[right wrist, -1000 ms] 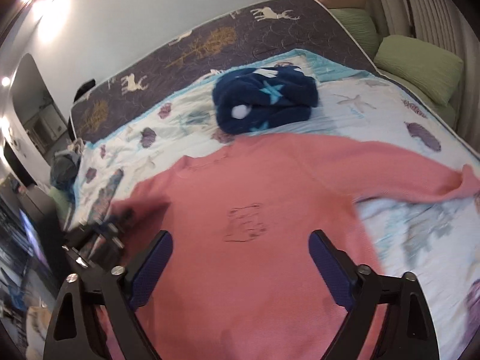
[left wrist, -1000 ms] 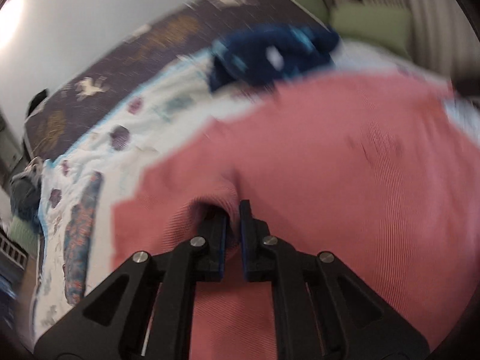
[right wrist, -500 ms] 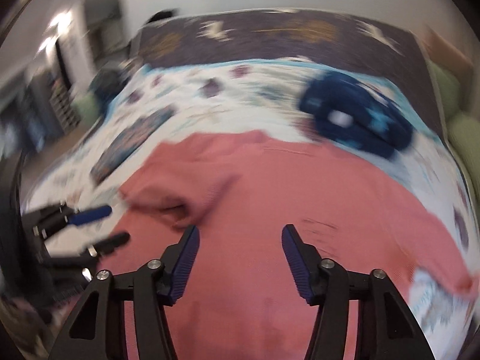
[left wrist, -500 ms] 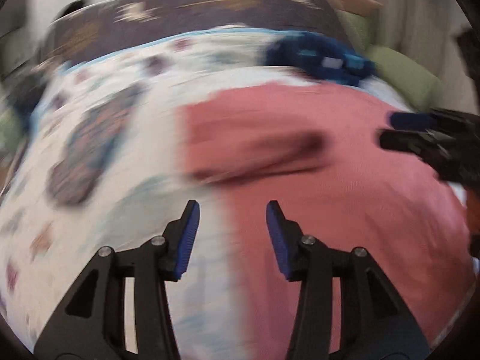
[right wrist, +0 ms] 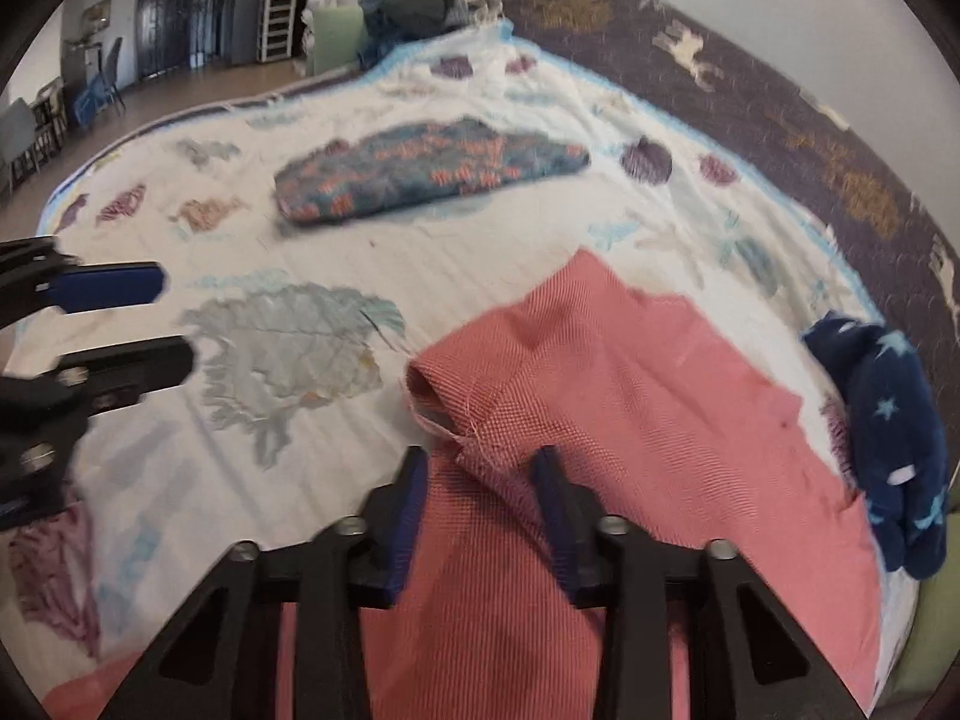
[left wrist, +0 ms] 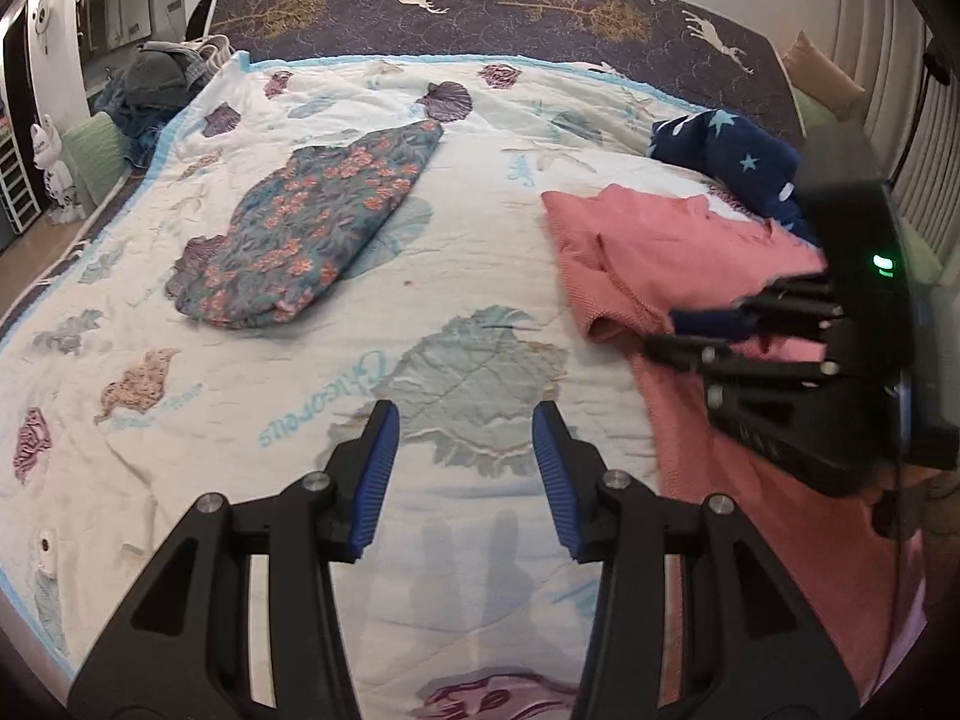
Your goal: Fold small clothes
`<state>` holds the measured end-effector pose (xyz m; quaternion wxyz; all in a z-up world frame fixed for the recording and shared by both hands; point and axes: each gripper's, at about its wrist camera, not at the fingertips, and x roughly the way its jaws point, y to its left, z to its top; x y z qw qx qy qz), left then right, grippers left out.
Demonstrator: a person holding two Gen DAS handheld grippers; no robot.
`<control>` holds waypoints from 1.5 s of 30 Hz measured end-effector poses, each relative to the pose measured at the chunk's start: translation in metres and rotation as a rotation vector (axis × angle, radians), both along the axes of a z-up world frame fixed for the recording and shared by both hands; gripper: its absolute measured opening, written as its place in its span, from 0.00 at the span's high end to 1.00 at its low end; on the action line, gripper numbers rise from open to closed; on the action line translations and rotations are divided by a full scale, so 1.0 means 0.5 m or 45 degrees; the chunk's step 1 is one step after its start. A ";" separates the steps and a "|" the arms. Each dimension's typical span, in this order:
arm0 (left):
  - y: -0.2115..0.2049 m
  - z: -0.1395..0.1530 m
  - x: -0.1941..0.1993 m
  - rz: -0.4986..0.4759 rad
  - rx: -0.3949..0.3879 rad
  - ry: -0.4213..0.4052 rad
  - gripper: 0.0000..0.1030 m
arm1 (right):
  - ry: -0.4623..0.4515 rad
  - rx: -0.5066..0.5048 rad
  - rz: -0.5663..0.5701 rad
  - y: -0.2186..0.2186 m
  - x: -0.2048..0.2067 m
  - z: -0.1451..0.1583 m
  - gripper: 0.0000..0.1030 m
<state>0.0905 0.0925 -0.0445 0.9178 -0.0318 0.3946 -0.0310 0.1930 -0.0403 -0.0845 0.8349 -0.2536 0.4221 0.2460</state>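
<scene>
A pink sweater [left wrist: 660, 252] lies on the right side of the bed, its left sleeve folded in over the body. In the right wrist view the sleeve's cuff [right wrist: 474, 420] bunches up between the fingers of my right gripper [right wrist: 480, 459]. The jaws are closing around it, and a gap still shows beside the left pad. The left wrist view also shows my right gripper [left wrist: 672, 336] at that cuff. My left gripper [left wrist: 463, 420] hangs open over bare quilt to the left of the sweater, holding nothing. In the right wrist view my left gripper [right wrist: 174, 318] is at the left edge.
A folded floral garment [left wrist: 312, 222] lies on the white shell-print quilt [left wrist: 180, 360], far left of the sweater. A navy star-print garment [right wrist: 888, 432] sits by the sweater's far right edge. A pile of clothes [left wrist: 156, 78] tops the bed's far left corner.
My left gripper let go of the pink sleeve, opened and swung left over the quilt. My right gripper crossed to the folded sleeve, dropped lower and narrowed its jaws around the cuff.
</scene>
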 end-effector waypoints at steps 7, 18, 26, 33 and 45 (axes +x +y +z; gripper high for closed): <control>-0.037 0.015 0.034 -0.087 -0.027 -0.018 0.53 | 0.156 0.637 -0.201 -0.202 0.029 0.119 0.94; -0.164 -0.040 0.112 -0.228 0.021 0.090 0.50 | 0.258 1.184 -1.082 -0.663 -0.046 0.034 0.94; -0.170 -0.052 0.130 -0.155 0.033 0.106 0.44 | 0.377 1.285 -1.109 -0.741 -0.110 -0.027 0.79; -0.162 -0.056 0.136 -0.134 0.034 0.113 0.44 | 0.308 1.108 -0.951 -0.718 -0.020 0.027 0.40; -0.168 -0.059 0.178 -0.112 0.065 0.096 0.44 | 0.328 1.070 -0.898 -0.677 0.078 0.017 0.97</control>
